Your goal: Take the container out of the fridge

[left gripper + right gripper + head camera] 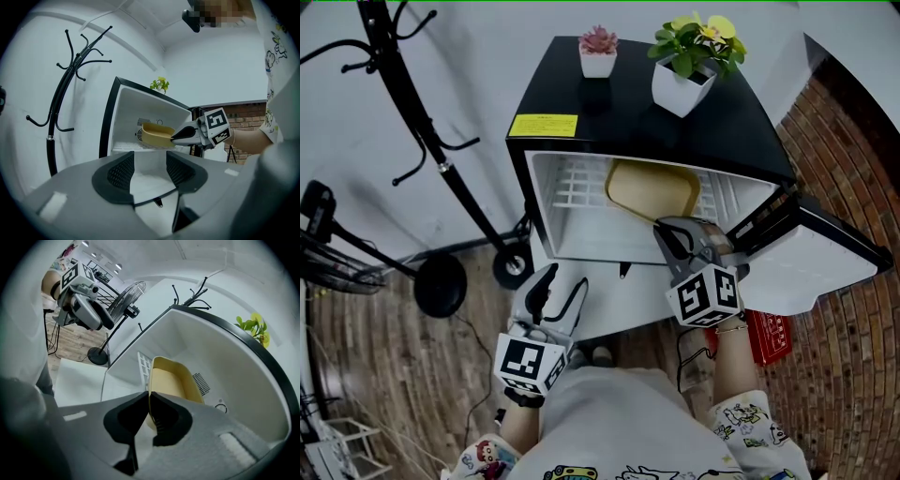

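Note:
A shallow yellow container (652, 190) (157, 134) (173, 380) lies on the wire shelf (574, 184) inside the black mini fridge (628, 122), whose door (811, 258) hangs open to the right. My right gripper (667, 230) (149, 397) (174, 138) reaches into the fridge and is shut on the container's near rim, one black pad on each side of the wall. My left gripper (562, 279) (150, 161) hovers in front of the fridge's lower left, open, with nothing between its jaws; the right gripper view shows the left gripper (108, 323) well clear of the opening.
Two potted plants, one pink (598, 52) and one green and yellow (694, 56), stand on the fridge top. A black coat stand (441, 164) with a round base (441, 284) rises left of the fridge. A fan (323, 248) sits at far left. A red box (769, 337) lies under the door.

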The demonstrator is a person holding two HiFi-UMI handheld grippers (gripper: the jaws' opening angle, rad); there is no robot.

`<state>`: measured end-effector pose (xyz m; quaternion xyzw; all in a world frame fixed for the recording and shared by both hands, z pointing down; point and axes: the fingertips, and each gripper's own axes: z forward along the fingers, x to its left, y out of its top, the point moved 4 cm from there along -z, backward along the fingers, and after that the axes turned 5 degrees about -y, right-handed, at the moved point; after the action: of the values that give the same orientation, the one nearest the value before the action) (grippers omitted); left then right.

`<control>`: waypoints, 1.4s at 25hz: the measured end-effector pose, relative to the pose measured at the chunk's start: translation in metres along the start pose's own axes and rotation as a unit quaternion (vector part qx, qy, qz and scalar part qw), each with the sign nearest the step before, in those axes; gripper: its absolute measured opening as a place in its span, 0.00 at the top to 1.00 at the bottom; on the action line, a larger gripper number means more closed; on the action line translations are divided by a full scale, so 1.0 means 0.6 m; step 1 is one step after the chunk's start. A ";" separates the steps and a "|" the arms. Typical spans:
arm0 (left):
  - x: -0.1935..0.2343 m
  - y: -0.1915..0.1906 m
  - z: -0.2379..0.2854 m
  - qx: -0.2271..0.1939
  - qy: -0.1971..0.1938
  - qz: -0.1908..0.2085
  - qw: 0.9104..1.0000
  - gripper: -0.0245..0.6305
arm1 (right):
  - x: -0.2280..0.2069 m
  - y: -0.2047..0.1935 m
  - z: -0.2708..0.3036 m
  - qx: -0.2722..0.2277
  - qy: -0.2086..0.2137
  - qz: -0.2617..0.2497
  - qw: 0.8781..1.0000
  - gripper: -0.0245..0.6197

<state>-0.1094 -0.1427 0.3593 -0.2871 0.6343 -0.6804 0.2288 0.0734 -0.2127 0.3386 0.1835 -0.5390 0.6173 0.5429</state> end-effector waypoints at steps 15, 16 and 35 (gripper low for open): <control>-0.031 -0.008 -0.008 0.014 -0.027 0.007 1.000 0.64 | 0.029 0.009 -0.085 -0.020 -0.026 0.081 0.996 0.94; -0.034 -0.009 -0.008 0.015 -0.029 0.007 0.999 0.64 | 0.031 0.009 -0.091 -0.022 -0.027 0.089 0.995 0.94; -0.076 -0.028 0.007 0.026 -0.055 0.002 0.998 0.65 | 0.094 -0.040 -0.168 -0.052 -0.041 0.306 0.950 0.94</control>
<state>-0.0726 -0.1134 0.3717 -0.3165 0.6034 -0.6795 0.2721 0.1112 -0.1033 0.3604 0.0060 -0.6222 0.7171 0.3140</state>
